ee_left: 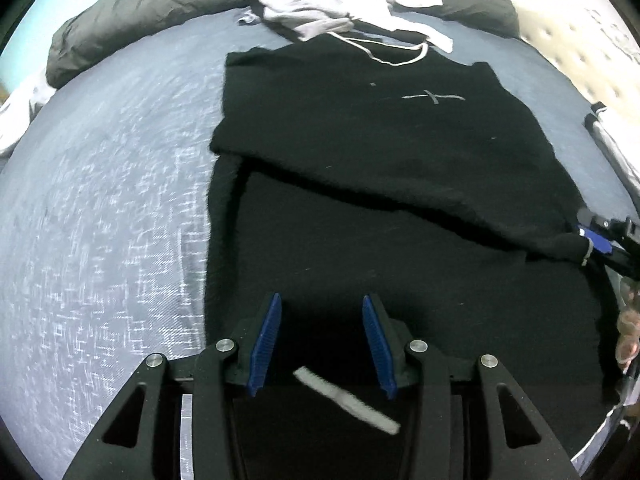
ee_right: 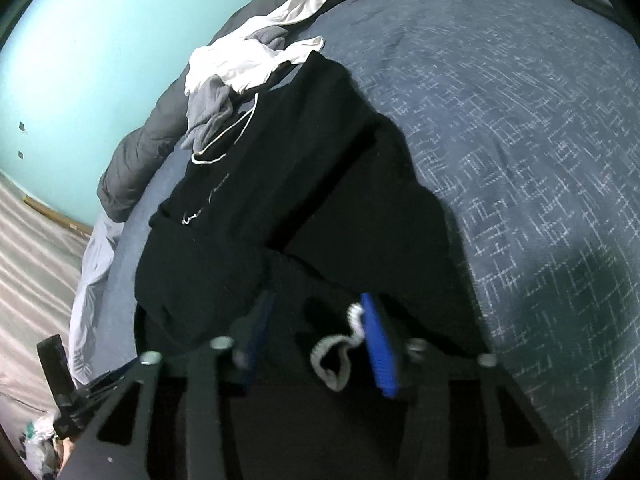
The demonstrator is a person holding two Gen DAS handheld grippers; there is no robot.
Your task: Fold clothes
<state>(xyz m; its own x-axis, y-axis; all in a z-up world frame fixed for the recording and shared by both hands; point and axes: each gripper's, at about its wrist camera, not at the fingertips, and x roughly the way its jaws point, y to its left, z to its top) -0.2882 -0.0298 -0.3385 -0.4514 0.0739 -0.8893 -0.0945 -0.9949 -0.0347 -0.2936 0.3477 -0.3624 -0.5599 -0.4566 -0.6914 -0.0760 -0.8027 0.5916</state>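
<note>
A black garment (ee_left: 360, 128) lies spread on the blue-grey bedcover (ee_left: 100, 200), its far part folded over the near part. A thin white mark and a white drawstring (ee_left: 384, 56) show near its far edge. My left gripper (ee_left: 320, 308) is open above the near black cloth, and a grey-white tag (ee_left: 344, 398) lies between its arms. My right gripper (ee_left: 592, 240) shows at the right edge, on the corner of the folded layer. In the right wrist view the right gripper (ee_right: 316, 304) holds bunched black garment (ee_right: 280, 208) and a looped white cord (ee_right: 340, 344) between its blue pads.
A heap of white and grey clothes (ee_left: 344, 0) lies at the far edge of the bed, also in the right wrist view (ee_right: 240, 68). A dark grey rolled duvet (ee_left: 132, 28) runs along the back. A turquoise wall (ee_right: 100, 40) and striped floor (ee_right: 32, 240) lie beyond.
</note>
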